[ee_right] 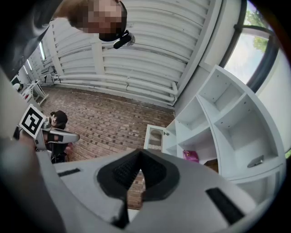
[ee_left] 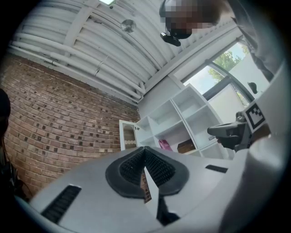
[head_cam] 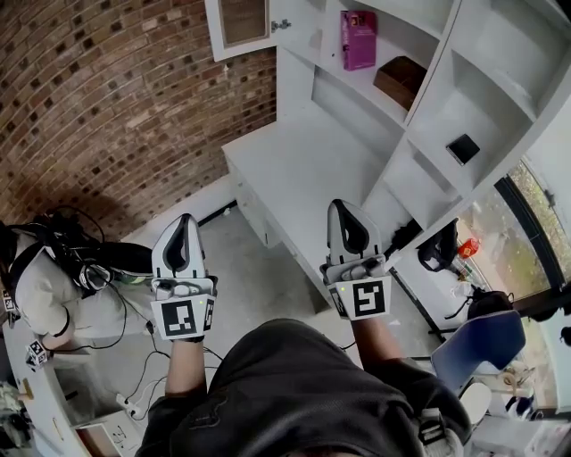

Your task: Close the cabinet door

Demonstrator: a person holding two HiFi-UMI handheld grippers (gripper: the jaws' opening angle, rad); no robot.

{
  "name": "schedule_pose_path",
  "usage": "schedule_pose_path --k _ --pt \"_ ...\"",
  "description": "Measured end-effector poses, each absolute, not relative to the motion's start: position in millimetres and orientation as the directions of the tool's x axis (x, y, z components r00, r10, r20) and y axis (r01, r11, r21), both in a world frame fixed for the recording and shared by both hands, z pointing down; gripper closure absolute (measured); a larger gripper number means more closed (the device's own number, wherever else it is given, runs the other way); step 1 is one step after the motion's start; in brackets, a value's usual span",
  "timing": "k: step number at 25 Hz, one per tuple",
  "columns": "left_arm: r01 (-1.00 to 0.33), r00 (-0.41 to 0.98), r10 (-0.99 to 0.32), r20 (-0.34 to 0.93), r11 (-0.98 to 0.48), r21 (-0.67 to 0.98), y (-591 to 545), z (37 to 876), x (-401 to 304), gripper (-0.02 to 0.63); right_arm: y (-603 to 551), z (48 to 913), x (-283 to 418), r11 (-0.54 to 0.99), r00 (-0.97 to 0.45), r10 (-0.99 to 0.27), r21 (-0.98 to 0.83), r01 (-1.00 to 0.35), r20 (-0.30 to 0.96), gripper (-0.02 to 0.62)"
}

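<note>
The white cabinet door (head_cam: 243,25) with a glass panel stands swung open at the top left of the white shelf unit (head_cam: 500,80); it also shows in the left gripper view (ee_left: 128,136) and the right gripper view (ee_right: 155,139). My left gripper (head_cam: 186,221) is held in the air well short of the desk, jaws shut and nothing in them (ee_left: 144,152). My right gripper (head_cam: 344,210) hangs over the desk's near edge, also shut and empty (ee_right: 140,154). Both point up toward the shelves, far from the door.
A purple box (head_cam: 358,39) and a brown box (head_cam: 399,80) sit on the shelves. The white desk (head_cam: 303,170) runs below them. A brick wall (head_cam: 107,107) is at the left, cables and headphones (head_cam: 71,263) lie at the lower left, and a blue chair (head_cam: 477,344) stands at the right.
</note>
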State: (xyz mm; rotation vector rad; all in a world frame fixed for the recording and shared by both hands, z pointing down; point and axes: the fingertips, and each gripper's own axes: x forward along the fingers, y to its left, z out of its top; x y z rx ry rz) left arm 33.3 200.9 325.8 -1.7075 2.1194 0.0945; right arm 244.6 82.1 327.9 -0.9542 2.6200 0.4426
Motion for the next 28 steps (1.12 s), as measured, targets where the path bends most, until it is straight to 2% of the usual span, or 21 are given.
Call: schedule_pose_path --k 18,22,24,27,28 --pt "-0.944 -0.182 -0.923 -0.338 0.260 -0.201 187 330 45 0.604 70 331 256 0.764 -0.746 -0.526 0.158 -0.626 -0.408 0.592" --pt "-0.943 -0.191 -0.924 -0.332 0.267 -0.201 182 332 48 0.604 64 332 261 0.767 -0.745 -0.522 0.154 -0.623 -0.415 0.574" --pt "-0.942 -0.196 -0.923 -0.332 0.271 -0.199 180 332 50 0.604 60 332 265 0.764 -0.741 -0.522 0.154 -0.626 -0.423 0.524" --pt "-0.940 -0.202 -0.920 -0.336 0.278 -0.196 176 332 53 0.604 58 330 268 0.776 -0.747 -0.503 0.153 -0.612 -0.434 0.512" --pt "-0.940 -0.204 -0.919 -0.337 0.280 -0.196 174 332 55 0.604 58 330 268 0.782 -0.752 -0.494 0.157 -0.604 -0.436 0.486"
